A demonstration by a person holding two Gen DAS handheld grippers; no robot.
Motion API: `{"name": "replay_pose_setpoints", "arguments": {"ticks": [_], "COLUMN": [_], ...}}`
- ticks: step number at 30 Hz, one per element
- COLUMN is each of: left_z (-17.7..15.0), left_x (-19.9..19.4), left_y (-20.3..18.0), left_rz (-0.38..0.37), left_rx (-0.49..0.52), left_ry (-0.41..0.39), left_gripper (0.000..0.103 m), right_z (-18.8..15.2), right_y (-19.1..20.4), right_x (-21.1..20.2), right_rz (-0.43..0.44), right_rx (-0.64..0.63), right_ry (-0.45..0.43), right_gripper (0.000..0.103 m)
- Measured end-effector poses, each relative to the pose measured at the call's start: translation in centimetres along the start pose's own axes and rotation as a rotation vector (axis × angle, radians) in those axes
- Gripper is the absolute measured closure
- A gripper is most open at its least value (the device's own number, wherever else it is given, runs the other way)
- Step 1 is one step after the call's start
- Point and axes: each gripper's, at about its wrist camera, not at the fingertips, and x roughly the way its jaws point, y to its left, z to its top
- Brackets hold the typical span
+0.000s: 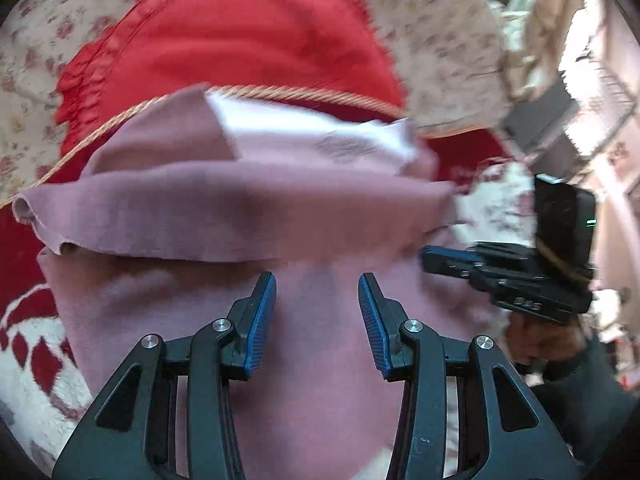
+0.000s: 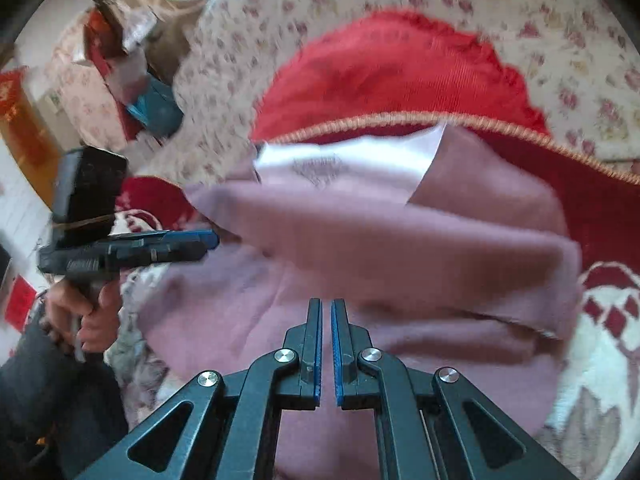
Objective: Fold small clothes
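The mauve garment [image 1: 256,208] lies partly folded on a red patterned rug [image 1: 24,248], with a red cloth [image 1: 240,40] and a floral-print sheet [image 1: 432,40] beyond it. One layer is already turned over across its middle, leaving a rolled fold edge that runs side to side, and a white patch with a faint printed mark [image 1: 344,146] shows at the far end.

The left gripper [image 1: 317,320] hovers low over the near part of the fabric with its jaws spread apart and nothing between them. The right gripper [image 2: 326,344] has its blue pads [image 2: 337,352] drawn almost together, only a thin slit showing; whether any cloth is pinched there cannot be told, since the fabric appears to lie beneath it rather than between the pads.

The step in hand looks like the next fold of the near portion. To do it well, each gripper would take a near corner or edge, biting both layers, lift evenly and carry the cloth toward the white patch so the new edge lands parallel to the existing fold, without dragging the lower layer over the rug.

The garment's long axis runs from the grippers away toward the red cloth, the white-patched end pointing away and the near end passing under the tools.
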Motion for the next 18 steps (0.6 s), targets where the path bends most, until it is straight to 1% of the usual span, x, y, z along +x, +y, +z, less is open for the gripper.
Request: {"name": "replay_pose_setpoints", "arguments": {"ticks": [2, 3, 4, 5, 6, 8, 9, 11, 12, 13, 14, 15, 16, 18], "left_z": [0.4, 0.8, 1.2, 1.6, 2.1, 3.6, 4.3, 4.9, 5.0, 4.9, 4.9, 4.9, 4.8, 4.5], "left_x": [0.8, 0.7, 0.3, -0.1, -0.6, -1.4, -1.9, -2.2, -2.3, -2.2, -2.2, -2.3, -2.7, -4.1], "left_y": [0.6, 0.8, 0.8, 0.6, 0.5, 1.0, 1.4, 2.3, 2.7, 3.1, 3.4, 3.5, 3.6, 3.8], "left_rz": [0.020, 0.019, 0.014, 0.015, 0.025, 0.045, 0.035, 0.034, 0.030, 0.018, 0.018, 0.030, 0.033, -0.010], "left_rx": [-0.022, -0.043, -0.056, -0.053, -0.047, -0.059, -0.084, -0.125, -0.144, -0.155, -0.159, -0.161, -0.167, -0.191], "left_ry": [0.011, -0.003, -0.028, -0.057, -0.103, -0.194, -0.256, -0.316, -0.331, -0.331, -0.325, -0.326, -0.339, -0.385], "left_gripper": [0.063, 0.064, 0.064, 0.064, 0.064, 0.064, 0.064, 0.064, 0.064, 0.064, 0.064, 0.064, 0.064, 0.064], "right_z": [0.4, 0.5, 0.6, 1.1, 1.8, 3.1, 3.8, 4.8, 5.1, 5.1, 5.1, 5.0, 4.8, 4.2], "right_y": [-0.9, -1.4, -1.6, -1.7, -1.9, -2.1, -2.3, -3.1, -3.7, -4.0, -4.5, -4.9, -5.2, -5.3], "right_x": [1.9, 2.8, 2.8, 2.6, 2.5, 1.6, 0.8, -0.7, -1.6, -2.1, -2.3, -2.4, -2.8, -4.1], "right_rz": [-0.064, -0.096, -0.097, -0.098, -0.111, -0.131, -0.155, -0.214, -0.235, -0.255, -0.266, -0.269, -0.280, -0.282], "right_rx": [0.029, 0.043, 0.059, 0.072, 0.077, 0.071, 0.071, 0.098, 0.113, 0.122, 0.131, 0.138, 0.140, 0.131], "right_ry": [0.050, 0.086, 0.068, 0.047, 0.028, -0.052, -0.117, -0.248, -0.311, -0.337, -0.341, -0.327, -0.324, -0.351], "right_gripper": [0.100, 0.101, 0.101, 0.101, 0.101, 0.101, 0.101, 0.101, 0.100, 0.100, 0.100, 0.100, 0.100, 0.100]}}
